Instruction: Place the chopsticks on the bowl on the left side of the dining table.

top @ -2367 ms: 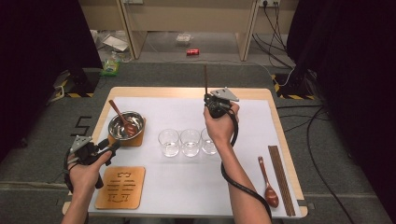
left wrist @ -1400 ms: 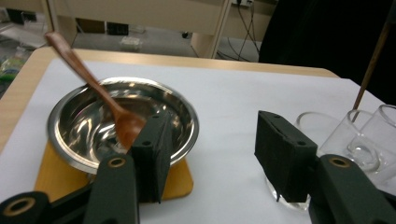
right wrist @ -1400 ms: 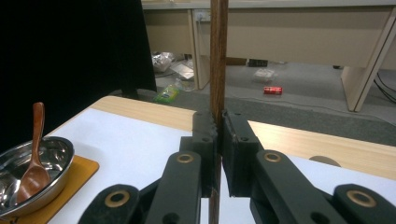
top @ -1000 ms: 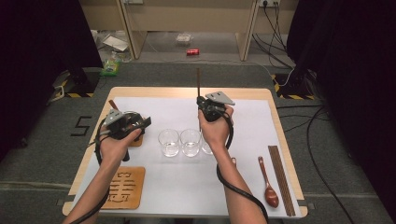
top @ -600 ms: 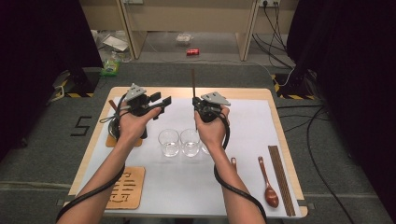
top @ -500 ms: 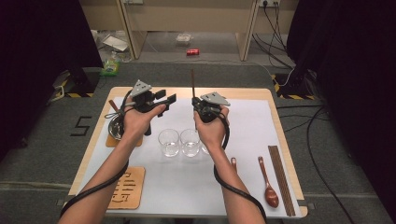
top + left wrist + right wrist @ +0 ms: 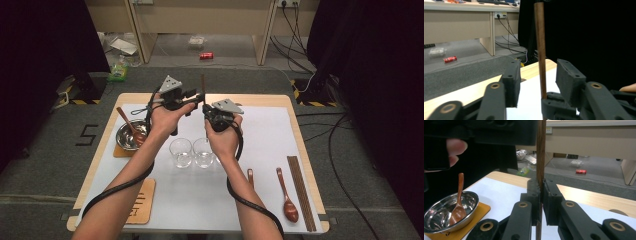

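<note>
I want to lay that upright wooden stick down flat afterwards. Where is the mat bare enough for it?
Two bare stretches: the white mat right of the glasses, up to the chopsticks, and the near middle between the wooden coaster and the two spoons. It is crowded around the bowl and glasses, below both hands.

Bright even overhead light, dark edges, slight softness

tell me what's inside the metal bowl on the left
A wooden spoon rests in the metal bowl, its scoop on the bottom and its handle leaning up over the rim. The scoop covers part of the bottom, so anything beneath it is hidden.
</note>
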A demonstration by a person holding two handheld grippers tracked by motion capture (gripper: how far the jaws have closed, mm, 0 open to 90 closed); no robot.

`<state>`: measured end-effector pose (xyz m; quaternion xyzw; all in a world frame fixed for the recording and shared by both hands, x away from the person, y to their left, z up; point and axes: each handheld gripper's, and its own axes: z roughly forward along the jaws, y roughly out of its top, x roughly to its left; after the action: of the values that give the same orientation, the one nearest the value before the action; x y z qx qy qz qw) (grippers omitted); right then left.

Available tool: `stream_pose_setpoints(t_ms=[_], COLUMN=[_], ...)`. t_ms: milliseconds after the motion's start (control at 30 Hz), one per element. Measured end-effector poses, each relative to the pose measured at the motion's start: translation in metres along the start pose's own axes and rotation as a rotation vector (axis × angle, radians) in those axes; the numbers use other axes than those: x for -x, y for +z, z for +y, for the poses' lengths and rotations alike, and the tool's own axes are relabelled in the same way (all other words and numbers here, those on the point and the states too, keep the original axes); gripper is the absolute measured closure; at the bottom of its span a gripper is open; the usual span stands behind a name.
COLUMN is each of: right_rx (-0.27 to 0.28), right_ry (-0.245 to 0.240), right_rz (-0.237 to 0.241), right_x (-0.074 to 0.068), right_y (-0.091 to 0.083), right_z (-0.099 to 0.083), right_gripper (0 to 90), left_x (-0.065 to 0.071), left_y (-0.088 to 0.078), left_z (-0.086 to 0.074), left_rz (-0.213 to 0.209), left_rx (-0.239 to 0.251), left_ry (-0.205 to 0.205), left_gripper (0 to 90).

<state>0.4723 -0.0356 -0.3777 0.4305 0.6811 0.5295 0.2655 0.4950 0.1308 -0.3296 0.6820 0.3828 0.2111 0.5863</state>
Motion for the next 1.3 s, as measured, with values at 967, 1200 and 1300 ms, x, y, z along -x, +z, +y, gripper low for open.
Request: stream_pose_setpoints(t_ms=[967,1200,1300], right_rx=[-0.005,-0.040,-0.049], right_ry=[-0.031,-0.015,-0.005], right_rz=[0.020,-0.006,-0.022], right_x=[0.012,0.031,0.039], right_y=[-0.030,-0.040,-0.045], right_z=[0.003,-0.007,-0.012], right_gripper=[67.0,66.2,66.0], left_x=[-0.014,-0.024,-0.029], left_y=[-0.016,-0.032,-0.037], left_z=[0.006,0.007,0.006], left_rz=[0.076,0.106,0.117], left_rx=[0.069,0.086,0.091], left_ry=[0.016,0.015,0.014], left_gripper=[83.8,83.8,83.8])
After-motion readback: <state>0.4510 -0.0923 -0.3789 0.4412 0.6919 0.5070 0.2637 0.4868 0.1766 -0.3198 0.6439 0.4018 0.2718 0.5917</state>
